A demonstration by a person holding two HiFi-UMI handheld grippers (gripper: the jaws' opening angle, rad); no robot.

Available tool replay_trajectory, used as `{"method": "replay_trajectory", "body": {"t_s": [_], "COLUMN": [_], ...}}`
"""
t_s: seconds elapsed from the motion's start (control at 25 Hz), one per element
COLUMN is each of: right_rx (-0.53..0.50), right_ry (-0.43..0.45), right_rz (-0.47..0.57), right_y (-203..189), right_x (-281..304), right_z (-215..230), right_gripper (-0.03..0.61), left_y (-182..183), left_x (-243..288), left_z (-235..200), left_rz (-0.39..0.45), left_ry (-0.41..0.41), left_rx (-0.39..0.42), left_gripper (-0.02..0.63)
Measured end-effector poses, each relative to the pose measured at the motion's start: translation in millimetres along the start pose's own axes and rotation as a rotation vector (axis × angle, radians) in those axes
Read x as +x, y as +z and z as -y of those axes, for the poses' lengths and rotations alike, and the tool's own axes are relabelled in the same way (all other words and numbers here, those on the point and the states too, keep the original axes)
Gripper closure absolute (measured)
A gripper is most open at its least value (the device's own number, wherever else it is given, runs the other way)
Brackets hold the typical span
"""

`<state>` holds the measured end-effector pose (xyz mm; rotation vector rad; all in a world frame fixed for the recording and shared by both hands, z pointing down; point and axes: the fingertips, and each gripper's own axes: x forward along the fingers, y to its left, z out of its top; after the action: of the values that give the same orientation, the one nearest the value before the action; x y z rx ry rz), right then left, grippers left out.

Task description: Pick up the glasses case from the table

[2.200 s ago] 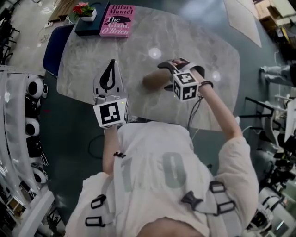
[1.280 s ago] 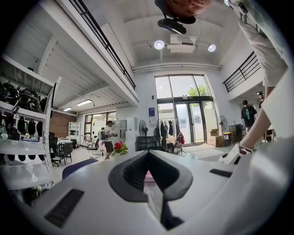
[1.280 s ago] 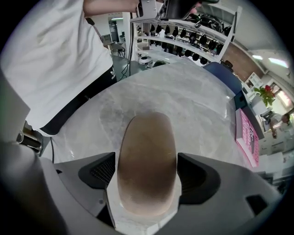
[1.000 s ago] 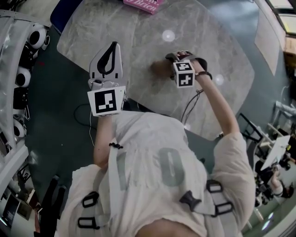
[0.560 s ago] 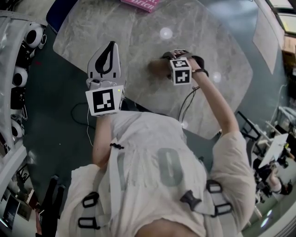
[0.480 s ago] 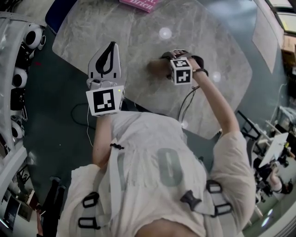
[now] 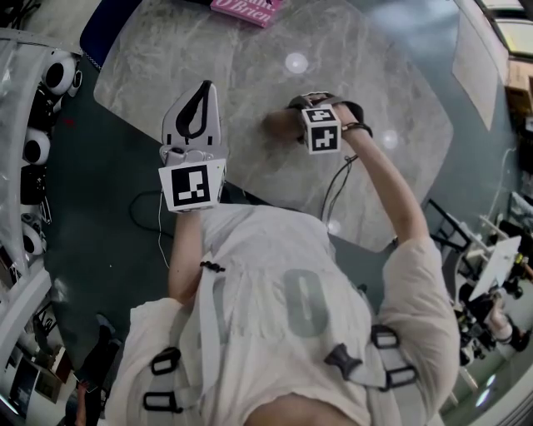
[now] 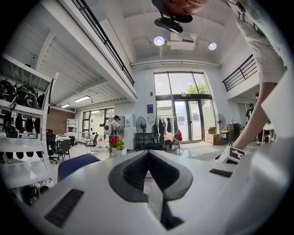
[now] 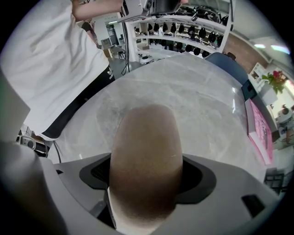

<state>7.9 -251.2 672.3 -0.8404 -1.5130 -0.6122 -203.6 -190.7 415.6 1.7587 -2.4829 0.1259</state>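
Evidently the grasp has been made. In the head view the right claw is seen over the marble surface, closed on the brown glasses case, which juts out from it toward the person's left. Whether the case has left the surface cannot be told from this view, so the lift itself is judged to be what remains. The left claw is held near the surface's near edge, well apart from the case. A pink book is seen at the far edge.

In the left gripper view the jaws are seen pressed together with nothing between them. They are pointed level across the room, and the case is not shown here. Only the marker cube of the other claw is caught at the right. No part in the task is taken by this claw.

In the right gripper view the case is shown clamped between the two jaws, one dark pad against each long side. The jaws are held apart only by the width of the case. Its rounded far end is seen reaching well past the jaw tips, out over bare marble. No gap or shadow beneath it can be made out, so it is judged gripped and either resting on the surface or barely raised. A straight lift would complete the task.
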Motion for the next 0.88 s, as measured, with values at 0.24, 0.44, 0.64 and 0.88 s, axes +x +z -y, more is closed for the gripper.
{"method": "replay_trajectory", "body": {"t_s": [0.24, 0.44, 0.64, 0.88], "right_rx": [0.003, 0.005, 0.003, 0.005], "right_ry": [-0.002, 0.0, -0.008, -0.036], "right_rz": [0.0, -0.004, -0.004, -0.022], "right_y": [0, 1, 2, 3], "right_x": [1, 3, 0, 0], "right_z": [-1, 0, 3, 0], "right_gripper": [0.189, 0.189, 0.189, 0.19], "left_y": [0, 1, 9, 19], "left_x": [-1, -1, -3, -10], "left_z": [-1, 0, 4, 10], "left_rz": [0.001, 0.004, 0.024, 0.051], "left_ry": [0.009, 0.004, -0.024, -0.062], "left_rx": [0.002, 0.006, 0.009, 0.03], "left_gripper": [0.611, 0.611, 0.611, 0.611]}}
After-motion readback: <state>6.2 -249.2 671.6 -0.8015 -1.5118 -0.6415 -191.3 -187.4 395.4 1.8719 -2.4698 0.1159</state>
